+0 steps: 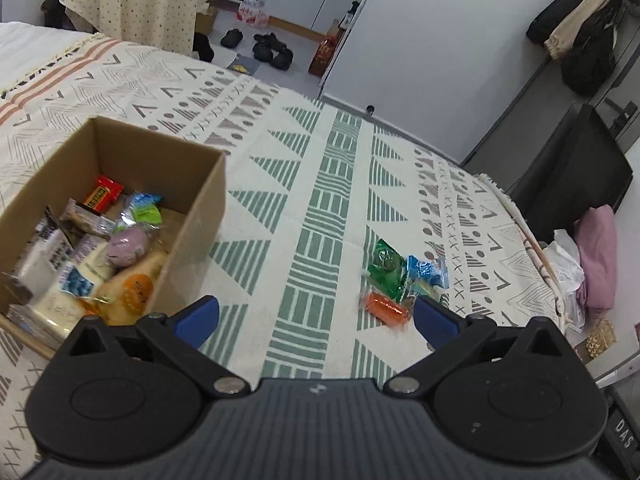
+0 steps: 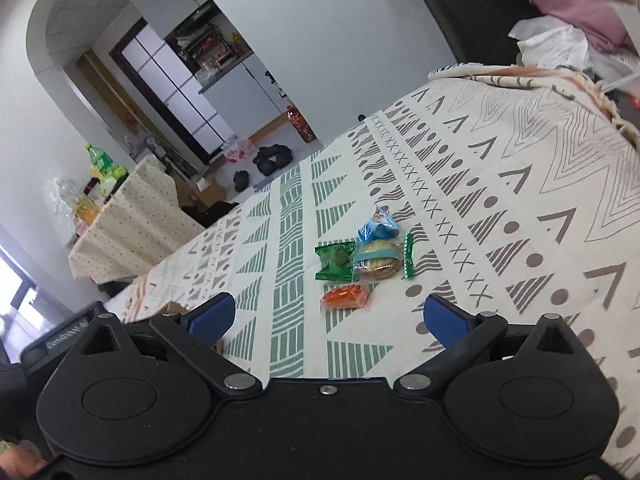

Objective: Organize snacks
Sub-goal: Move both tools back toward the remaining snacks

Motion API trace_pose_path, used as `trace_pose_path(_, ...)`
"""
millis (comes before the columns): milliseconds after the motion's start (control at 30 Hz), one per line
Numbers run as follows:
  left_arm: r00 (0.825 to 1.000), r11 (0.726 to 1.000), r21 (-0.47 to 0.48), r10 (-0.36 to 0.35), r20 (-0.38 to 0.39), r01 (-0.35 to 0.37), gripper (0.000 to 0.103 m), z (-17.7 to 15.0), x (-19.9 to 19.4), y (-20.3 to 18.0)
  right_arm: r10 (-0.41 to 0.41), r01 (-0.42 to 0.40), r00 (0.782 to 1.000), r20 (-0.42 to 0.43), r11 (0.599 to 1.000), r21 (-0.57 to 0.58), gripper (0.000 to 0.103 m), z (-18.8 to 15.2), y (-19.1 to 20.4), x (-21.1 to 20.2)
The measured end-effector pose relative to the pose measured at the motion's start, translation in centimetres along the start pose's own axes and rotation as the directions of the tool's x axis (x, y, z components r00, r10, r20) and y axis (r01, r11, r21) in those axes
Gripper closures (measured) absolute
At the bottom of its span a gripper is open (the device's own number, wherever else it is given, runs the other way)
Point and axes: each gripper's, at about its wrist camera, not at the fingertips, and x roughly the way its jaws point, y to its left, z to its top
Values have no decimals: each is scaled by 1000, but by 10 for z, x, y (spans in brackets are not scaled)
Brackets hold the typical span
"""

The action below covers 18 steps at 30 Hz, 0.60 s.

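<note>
Light: bright, even, soft daylight
Source: blown-out window [image 2: 12,280] at left edge, right wrist view
Shadows: faint
Blur: slight smear on snacks [image 1: 400,280]
Edges: strong fisheye bending

The patterned cloth [image 1: 312,216] is lying bare between the cardboard box [image 1: 208,200] and a small cluster of wrapped snacks [image 2: 360,264] — a broad open lane. The box's upright walls are blocking its side at the left, and it is sitting nearly full. Around the cluster the cloth is staying clear on every side — nothing crowding it.
</note>
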Motion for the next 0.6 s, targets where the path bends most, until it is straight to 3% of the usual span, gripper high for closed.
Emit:
trace_pose_path(167,1000,1000,18,19,-3,-19,0,-2,16,-16,-1,1,1000,7,999,38,3,2,-20,16)
trace_pose_path(467,1000,998,-54,18,-23,-19,3,-4,57,-38,9,-6,1000,-27,993,122,9,4,-52,61)
trace_pose_path(600,999,996,-92,14,-40,-18,17,-3,78,-50,32,-28,999,-22,987,158,14,10,-59,77)
